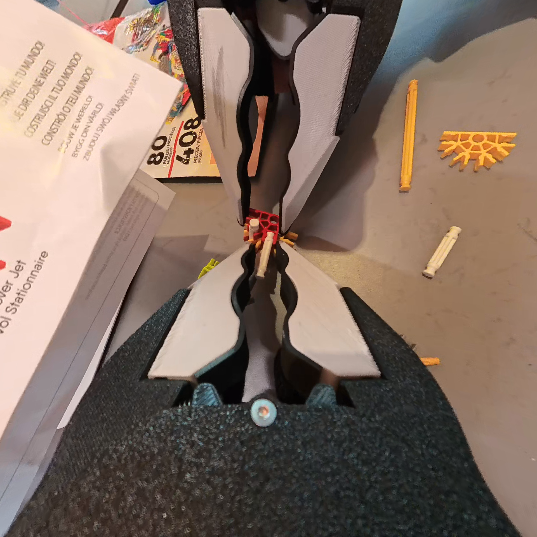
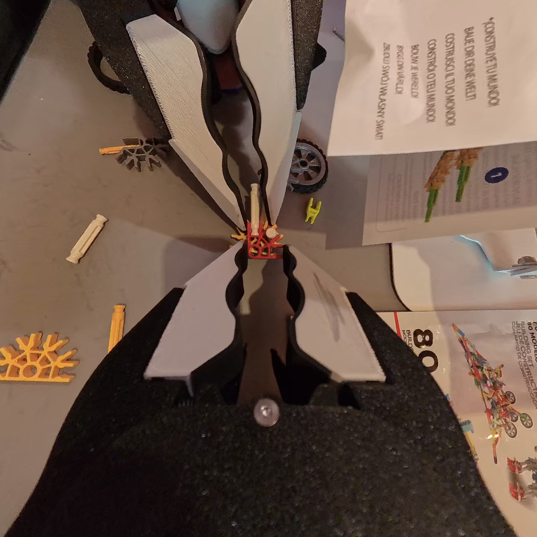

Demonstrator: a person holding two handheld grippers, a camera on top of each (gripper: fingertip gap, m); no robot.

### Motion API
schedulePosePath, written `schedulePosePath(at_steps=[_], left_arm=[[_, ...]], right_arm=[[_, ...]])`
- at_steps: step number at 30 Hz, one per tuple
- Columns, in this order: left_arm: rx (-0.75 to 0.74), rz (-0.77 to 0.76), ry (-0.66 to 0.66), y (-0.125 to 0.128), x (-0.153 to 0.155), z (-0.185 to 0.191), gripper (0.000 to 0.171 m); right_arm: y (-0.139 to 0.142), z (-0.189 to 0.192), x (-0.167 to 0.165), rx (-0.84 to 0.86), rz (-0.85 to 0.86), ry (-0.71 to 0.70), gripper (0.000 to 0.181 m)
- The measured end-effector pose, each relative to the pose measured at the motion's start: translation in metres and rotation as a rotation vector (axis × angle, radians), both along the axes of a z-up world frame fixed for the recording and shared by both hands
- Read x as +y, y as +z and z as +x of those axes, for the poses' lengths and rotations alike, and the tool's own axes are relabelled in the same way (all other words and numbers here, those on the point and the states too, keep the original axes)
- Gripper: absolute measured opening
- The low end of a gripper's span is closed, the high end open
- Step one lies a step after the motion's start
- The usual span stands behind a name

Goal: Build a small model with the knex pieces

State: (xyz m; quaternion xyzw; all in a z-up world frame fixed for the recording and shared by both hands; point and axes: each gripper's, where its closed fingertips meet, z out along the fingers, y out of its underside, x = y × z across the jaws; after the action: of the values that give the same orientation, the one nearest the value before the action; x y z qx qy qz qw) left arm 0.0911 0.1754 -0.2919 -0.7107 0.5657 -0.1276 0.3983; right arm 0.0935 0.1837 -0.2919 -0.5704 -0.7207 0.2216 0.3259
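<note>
Both claws meet tip to tip over the grey tabletop.

I see my left claw clenched on the yellow connector with a white rod between its tips; my right claw grips the red connector, pressed against it. 1 loose white rod, 1 yellow rod and 1 yellow fan connector lie nearby; instruction sheets lie beside them.
</note>
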Motion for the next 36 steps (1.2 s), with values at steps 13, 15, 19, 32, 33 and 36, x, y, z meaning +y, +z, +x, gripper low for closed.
schedulePosePath(at_steps=[13, 15, 19, 32, 33, 36], left_arm=[[-0.004, 0.0, -0.002, 0.0007, 0.0016, 0.001, 0.01], [-0.004, 0.0, -0.002, 0.0009, 0.0017, 0.0016, 0.009], [-0.001, 0.0, -0.011, 0.0012, 0.0017, 0.002, 0.009], [-0.003, -0.007, -0.032, 0.0031, 0.0031, 0.0043, 0.008], [-0.007, -0.013, -0.034, 0.0034, 0.0031, 0.0045, 0.008], [-0.01, -0.017, -0.039, 0.0038, 0.0037, 0.005, 0.008]], right_arm=[[-0.0003, -0.0023, 0.0018, 0.008, -0.007, -0.013, 0.02], [-0.0004, -0.0025, 0.0018, 0.011, -0.013, -0.013, 0.02], [-0.0006, -0.0028, 0.0019, 0.006, -0.014, -0.015, 0.02], [-0.0014, -0.0028, 0.0027, 0.016, -0.075, -0.039, 0.019], [-0.0014, -0.0028, 0.0028, 0.019, -0.078, -0.041, 0.019], [-0.0016, -0.0024, 0.0029, 0.02, -0.084, -0.041, 0.019]])
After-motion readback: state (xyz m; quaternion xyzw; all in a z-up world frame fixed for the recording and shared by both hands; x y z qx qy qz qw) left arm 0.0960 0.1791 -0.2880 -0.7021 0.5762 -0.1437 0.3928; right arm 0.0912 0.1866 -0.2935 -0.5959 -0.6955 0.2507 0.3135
